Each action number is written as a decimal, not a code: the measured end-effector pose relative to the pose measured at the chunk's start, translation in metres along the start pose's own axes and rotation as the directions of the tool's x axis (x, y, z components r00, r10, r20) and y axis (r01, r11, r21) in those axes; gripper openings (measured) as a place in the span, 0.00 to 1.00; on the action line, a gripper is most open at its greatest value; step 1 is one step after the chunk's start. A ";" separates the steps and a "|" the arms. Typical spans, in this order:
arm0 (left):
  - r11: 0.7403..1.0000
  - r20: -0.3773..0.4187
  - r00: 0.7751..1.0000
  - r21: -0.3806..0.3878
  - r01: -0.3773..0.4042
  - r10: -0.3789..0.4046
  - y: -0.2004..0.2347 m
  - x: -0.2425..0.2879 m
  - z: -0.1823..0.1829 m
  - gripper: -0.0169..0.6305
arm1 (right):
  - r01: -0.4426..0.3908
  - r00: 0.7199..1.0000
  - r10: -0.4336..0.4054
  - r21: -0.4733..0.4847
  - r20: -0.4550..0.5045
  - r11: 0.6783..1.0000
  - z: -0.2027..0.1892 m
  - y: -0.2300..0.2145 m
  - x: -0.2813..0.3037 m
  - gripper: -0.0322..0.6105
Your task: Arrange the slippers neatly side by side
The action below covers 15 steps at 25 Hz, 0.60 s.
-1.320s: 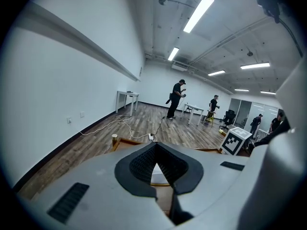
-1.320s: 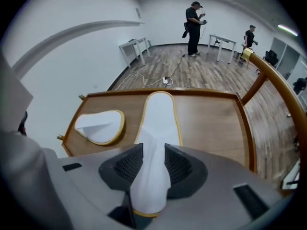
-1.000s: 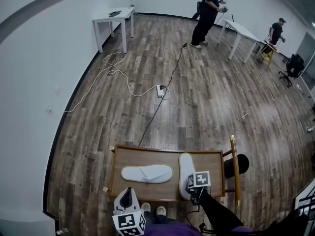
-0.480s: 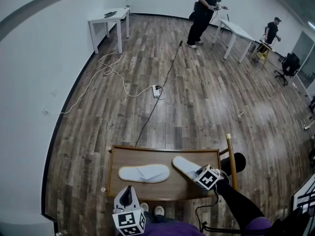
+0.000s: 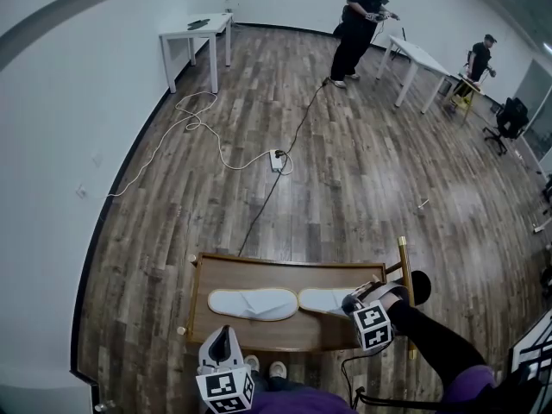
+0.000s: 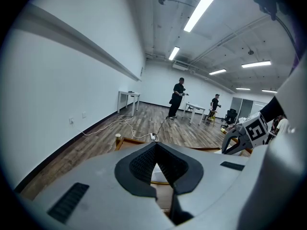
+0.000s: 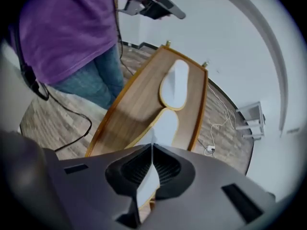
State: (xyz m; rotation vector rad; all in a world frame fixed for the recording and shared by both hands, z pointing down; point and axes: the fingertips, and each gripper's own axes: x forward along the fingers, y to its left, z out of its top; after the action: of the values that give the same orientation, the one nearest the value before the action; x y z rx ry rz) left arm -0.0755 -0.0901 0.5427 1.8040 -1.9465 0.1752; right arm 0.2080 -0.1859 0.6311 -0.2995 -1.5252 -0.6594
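Two white slippers with yellow-edged soles are on the wooden table (image 5: 216, 270). The left slipper (image 5: 254, 304) lies flat, long side across the table. The right slipper (image 5: 324, 301) is in line with it, nearly end to end. My right gripper (image 5: 350, 304) has just been closing and is shut on that slipper's right end. In the right gripper view the held slipper (image 7: 166, 126) runs out from the right gripper (image 7: 152, 147) toward the other slipper (image 7: 175, 83). My left gripper (image 5: 226, 333) hangs shut and empty at the table's near edge. The left gripper (image 6: 155, 144) points over the table.
A gold-coloured post (image 5: 405, 274) and a black round object (image 5: 421, 285) stand by the table's right end. A cable and power strip (image 5: 278, 159) lie on the floor beyond. White tables (image 5: 194, 34) and two people (image 5: 355, 28) are far off.
The right gripper swung the right slipper from pointing away from me round to lie in line with the left slipper, moving right as its wrist rolled. The left gripper stayed put.
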 end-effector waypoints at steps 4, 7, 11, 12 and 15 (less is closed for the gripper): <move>1.000 -0.004 1.000 0.005 -0.003 0.003 0.001 -0.002 -0.001 0.03 | -0.010 1.000 0.011 0.035 -0.028 0.999 0.000 0.009 0.028 0.06; 1.000 -0.008 1.000 0.017 0.005 -0.005 0.000 -0.004 -0.003 0.03 | 0.004 0.998 0.005 0.150 -0.057 0.989 -0.009 0.011 0.046 0.06; 0.999 -0.006 1.000 0.020 0.028 -0.028 -0.005 -0.003 -0.003 0.03 | 0.034 0.998 -0.013 0.324 -0.066 0.945 -0.017 0.006 0.057 0.06; 0.999 -0.002 0.999 0.023 0.038 -0.038 -0.007 -0.002 -0.002 0.03 | 0.036 0.998 -0.014 0.374 -0.061 0.927 -0.019 0.004 0.057 0.06; 0.997 -0.001 0.998 0.043 0.061 -0.061 -0.013 0.004 0.000 0.03 | 0.022 0.999 -0.008 0.477 -0.032 0.879 -0.024 0.000 0.056 0.06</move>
State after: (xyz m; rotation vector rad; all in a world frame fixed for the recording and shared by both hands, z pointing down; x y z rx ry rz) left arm -0.0633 -0.0958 0.5417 1.8882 -1.8990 0.1979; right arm 0.2234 -0.2108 0.6843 0.1002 -1.6082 -0.2774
